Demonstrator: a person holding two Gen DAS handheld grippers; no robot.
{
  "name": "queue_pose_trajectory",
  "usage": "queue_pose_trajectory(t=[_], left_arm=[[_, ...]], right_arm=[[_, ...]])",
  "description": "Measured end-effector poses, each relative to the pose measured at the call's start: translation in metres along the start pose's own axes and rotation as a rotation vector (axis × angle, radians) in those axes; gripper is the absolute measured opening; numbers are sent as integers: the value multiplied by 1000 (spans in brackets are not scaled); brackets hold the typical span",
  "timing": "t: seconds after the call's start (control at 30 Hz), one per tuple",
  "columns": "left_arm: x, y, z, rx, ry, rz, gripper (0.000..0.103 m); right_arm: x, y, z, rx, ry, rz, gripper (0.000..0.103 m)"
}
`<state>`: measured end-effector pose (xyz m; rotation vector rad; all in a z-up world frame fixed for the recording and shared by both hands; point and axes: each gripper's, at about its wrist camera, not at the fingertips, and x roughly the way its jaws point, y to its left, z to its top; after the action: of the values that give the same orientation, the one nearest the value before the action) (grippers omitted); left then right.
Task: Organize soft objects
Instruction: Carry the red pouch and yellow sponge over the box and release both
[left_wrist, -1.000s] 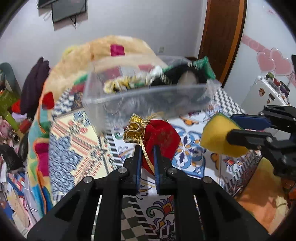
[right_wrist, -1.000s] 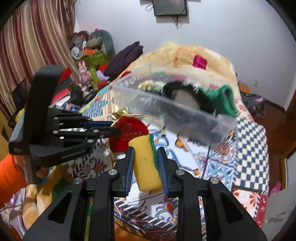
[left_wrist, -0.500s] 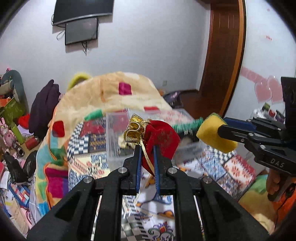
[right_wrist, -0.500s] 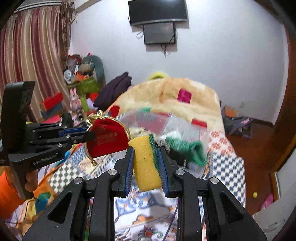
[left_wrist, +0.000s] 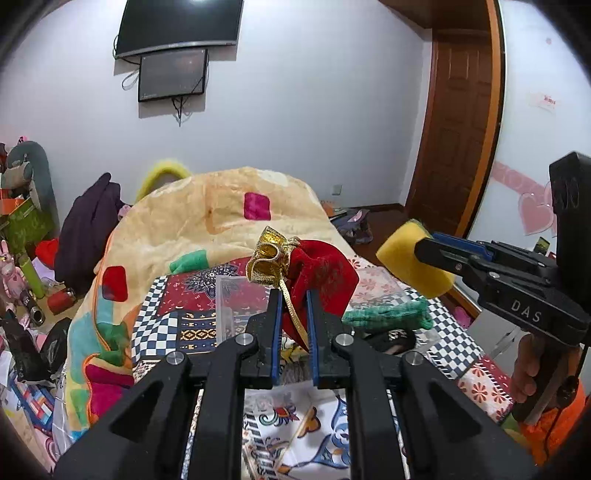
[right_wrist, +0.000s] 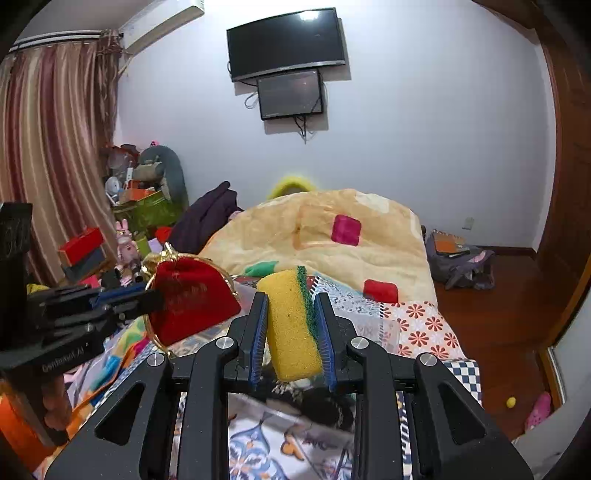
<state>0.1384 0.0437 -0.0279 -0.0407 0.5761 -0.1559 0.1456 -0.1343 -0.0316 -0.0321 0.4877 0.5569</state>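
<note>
My left gripper is shut on a red velvet pouch with a gold drawstring top. It holds the pouch above the clear plastic box on the bed. The pouch also shows at the left in the right wrist view. My right gripper is shut on a yellow sponge with a green scrub side. The sponge hangs at the right in the left wrist view. A green knitted item and a black furry item lie in the box.
The bed carries a patterned patchwork cover and a cream blanket with coloured squares. Clutter and toys stand at the left by the curtain. A wooden door is at the right. A wall screen hangs behind.
Both grippers have risen and tilted up with their loads. The clear box, which filled the middle of the views, now sits low beneath the fingers.
</note>
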Motion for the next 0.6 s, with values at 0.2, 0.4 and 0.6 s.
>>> queue_pose_trajectory(t=[0.2, 0.4, 0.6], left_arm=[[43, 2, -10, 3, 85, 6, 11], [75, -1, -24, 10, 168, 14, 11], [87, -1, -32, 19, 198, 32, 13]], right_arm=[[35, -8, -6, 23, 62, 1, 23], [62, -16, -22, 33, 156, 9, 23], [74, -14, -33, 12, 215, 0, 26]])
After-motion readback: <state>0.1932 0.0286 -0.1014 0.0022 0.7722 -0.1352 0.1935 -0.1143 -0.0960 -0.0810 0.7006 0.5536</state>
